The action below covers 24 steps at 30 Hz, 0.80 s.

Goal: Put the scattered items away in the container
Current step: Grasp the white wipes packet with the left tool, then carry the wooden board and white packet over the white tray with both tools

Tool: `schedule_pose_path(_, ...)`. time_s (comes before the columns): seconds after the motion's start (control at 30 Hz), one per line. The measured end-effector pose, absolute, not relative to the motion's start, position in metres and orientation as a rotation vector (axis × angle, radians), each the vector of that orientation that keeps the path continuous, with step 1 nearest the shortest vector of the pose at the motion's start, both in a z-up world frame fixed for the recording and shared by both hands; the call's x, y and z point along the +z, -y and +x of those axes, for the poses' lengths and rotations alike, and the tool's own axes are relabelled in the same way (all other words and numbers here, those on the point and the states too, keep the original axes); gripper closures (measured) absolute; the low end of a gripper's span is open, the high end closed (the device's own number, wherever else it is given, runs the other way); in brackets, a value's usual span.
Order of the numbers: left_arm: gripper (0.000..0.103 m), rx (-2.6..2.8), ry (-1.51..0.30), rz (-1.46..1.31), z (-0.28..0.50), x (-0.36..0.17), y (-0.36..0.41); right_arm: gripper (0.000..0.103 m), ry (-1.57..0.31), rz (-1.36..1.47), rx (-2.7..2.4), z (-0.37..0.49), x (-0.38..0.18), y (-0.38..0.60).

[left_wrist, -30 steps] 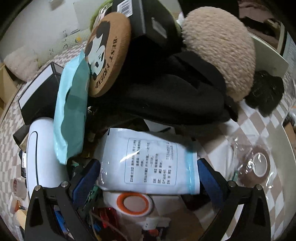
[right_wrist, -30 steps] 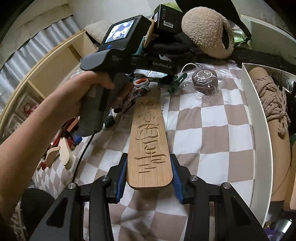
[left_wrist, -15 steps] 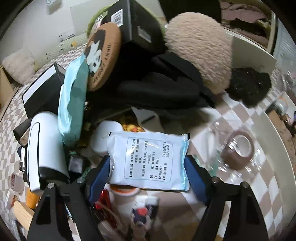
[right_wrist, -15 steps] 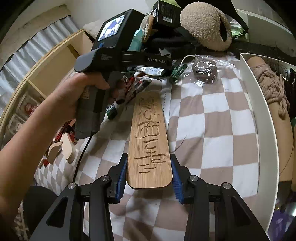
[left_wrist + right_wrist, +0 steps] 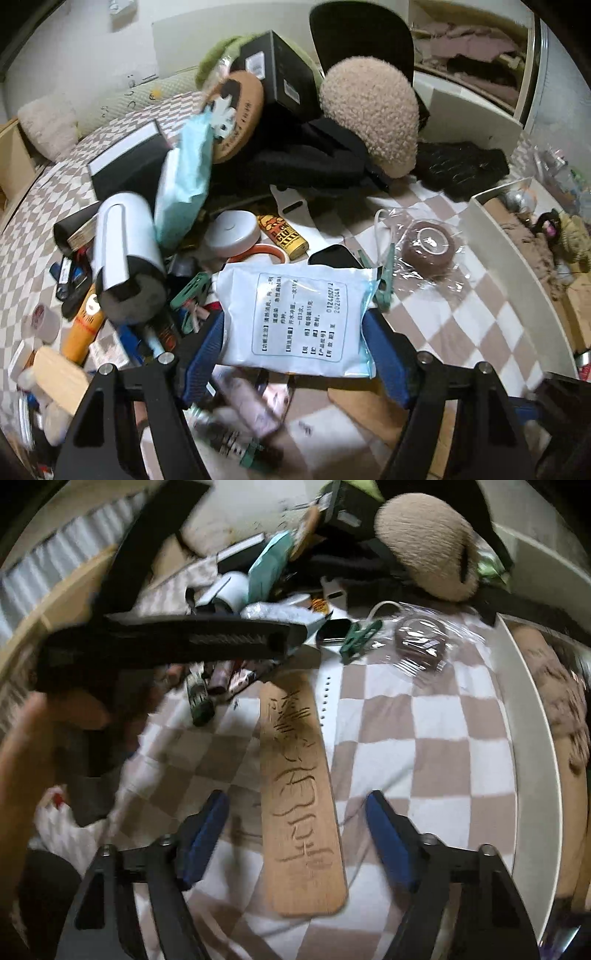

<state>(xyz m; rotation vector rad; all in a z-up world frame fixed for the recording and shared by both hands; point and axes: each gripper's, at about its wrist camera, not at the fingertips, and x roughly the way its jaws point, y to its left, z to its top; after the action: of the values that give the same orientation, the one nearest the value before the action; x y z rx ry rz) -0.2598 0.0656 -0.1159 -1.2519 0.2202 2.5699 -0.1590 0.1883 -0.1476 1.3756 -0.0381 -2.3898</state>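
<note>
White printed sachet [image 5: 295, 325] clamped between blue pads of left gripper [image 5: 295, 350] above checked cloth [image 5: 424, 768], right gripper [image 5: 297, 836] jaws just opened clear of carved wooden plank [image 5: 299, 805], white container [image 5: 532, 760] at right.

You have open checkered cloth [image 5: 436, 760] right of the wooden plank [image 5: 299, 805], hemmed by the white container wall [image 5: 532, 760] and the clutter pile [image 5: 177, 258] left.

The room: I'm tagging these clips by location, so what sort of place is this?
Probably a bedroom at home. The clutter lies on a checked bedspread, a pillow sits by the wall, and a fleecy hat and dark clothing are piled nearby.
</note>
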Motion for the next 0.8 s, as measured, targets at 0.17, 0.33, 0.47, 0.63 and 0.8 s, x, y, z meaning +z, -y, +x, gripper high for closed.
schedule_pose_path(0.17, 0.028, 2.599, -0.148, -1.226, -0.238, -0.104, -0.054, 0.058, -0.118, 1.370, -2.433, -0.156, -0.152, -0.177)
schedule_pose_path(0.33, 0.028, 2.639, -0.101, -1.218, -0.221, -0.100, -0.044, 0.058, -0.062, 1.382, -2.444, -0.149, -0.148, -0.182)
schedule_pose_path(0.47, 0.028, 2.672, -0.065, -1.208, -0.207, -0.093, -0.037, 0.058, 0.020, 1.382, -2.442, -0.145, -0.142, -0.190)
schedule_pose_path(0.63, 0.028, 2.698, -0.040, -1.191, -0.193, -0.079, -0.033, 0.059, 0.137, 1.345, -2.450, -0.140, -0.125, -0.200)
schedule_pose_path(0.8, 0.028, 2.717, -0.040, -1.159, -0.182, -0.063, -0.034, 0.059, 0.215, 1.294, -2.465, -0.137, -0.106, -0.211)
